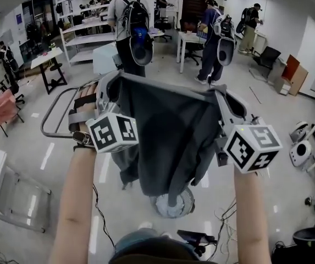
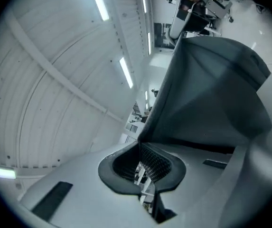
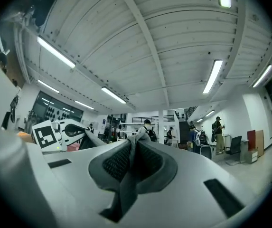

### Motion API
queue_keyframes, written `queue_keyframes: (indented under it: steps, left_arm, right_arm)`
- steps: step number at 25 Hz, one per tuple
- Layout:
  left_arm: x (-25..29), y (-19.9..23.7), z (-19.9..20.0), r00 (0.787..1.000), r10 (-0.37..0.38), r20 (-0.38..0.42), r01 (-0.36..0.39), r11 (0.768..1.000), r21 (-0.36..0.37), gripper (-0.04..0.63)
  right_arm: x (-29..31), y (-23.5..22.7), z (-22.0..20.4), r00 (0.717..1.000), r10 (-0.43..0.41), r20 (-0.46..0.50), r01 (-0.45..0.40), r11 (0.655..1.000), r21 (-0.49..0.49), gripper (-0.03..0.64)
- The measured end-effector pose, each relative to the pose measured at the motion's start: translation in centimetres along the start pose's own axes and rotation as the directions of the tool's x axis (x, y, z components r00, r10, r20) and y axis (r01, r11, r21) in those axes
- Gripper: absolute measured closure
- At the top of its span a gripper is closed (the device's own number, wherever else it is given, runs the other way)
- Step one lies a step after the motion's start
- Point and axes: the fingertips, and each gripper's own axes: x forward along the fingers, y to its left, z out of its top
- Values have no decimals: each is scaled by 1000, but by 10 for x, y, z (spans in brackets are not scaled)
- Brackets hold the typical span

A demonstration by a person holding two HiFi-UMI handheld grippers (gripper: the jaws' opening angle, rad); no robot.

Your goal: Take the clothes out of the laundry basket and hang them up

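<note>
A dark grey garment hangs spread between my two grippers, held up in front of me. In the head view my left gripper is shut on its upper left corner and my right gripper is shut on its upper right corner. The left gripper view shows the cloth running from the shut jaws up to the right gripper. In the right gripper view a fold of cloth is pinched between the pads. The white round laundry basket stands on the floor under the garment, partly hidden by it.
A grey metal rail frame stands at the left, behind my left gripper. A pink garment lies on a chair at far left. People with backpacks stand among tables and shelves farther back. Cables trail on the floor near my feet.
</note>
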Motion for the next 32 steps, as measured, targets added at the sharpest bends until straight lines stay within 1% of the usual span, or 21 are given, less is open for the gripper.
queue_keyframes:
  steps: [3,7,10,18,23,27,30,32]
  left_arm:
    - [-7,32,-28,999,37,-20,-37,999,23,589]
    - [-10,42,-36,996,84,-42,-81,994,68,589]
    - [-11,53,-46,993,107,-49,-102,991,86,589]
    - [4,50,-69,986,160,-50,-152,981,123,589]
    - [11,68,-124,984,173,-49,-164,976,146,589]
    - [24,74,-154,983,179,-32,-171,969,178,589]
    - [40,109,-202,982,187,-12,-181,964,194,589]
    - [54,128,-224,981,193,7,-190,960,204,589]
  right_arm:
    - [17,34,16,1000,17,9,-17,1000,-23,606]
    - [26,43,18,999,37,24,-36,997,-62,606]
    - [34,52,24,998,55,29,-53,995,-81,606]
    - [67,57,17,993,64,95,-52,990,-128,606]
    - [104,102,19,991,64,117,-44,986,-162,606]
    - [129,122,14,990,41,138,-18,986,-166,606]
    - [168,167,28,990,21,142,4,985,-173,606]
    - [190,185,34,990,10,139,17,982,-188,606]
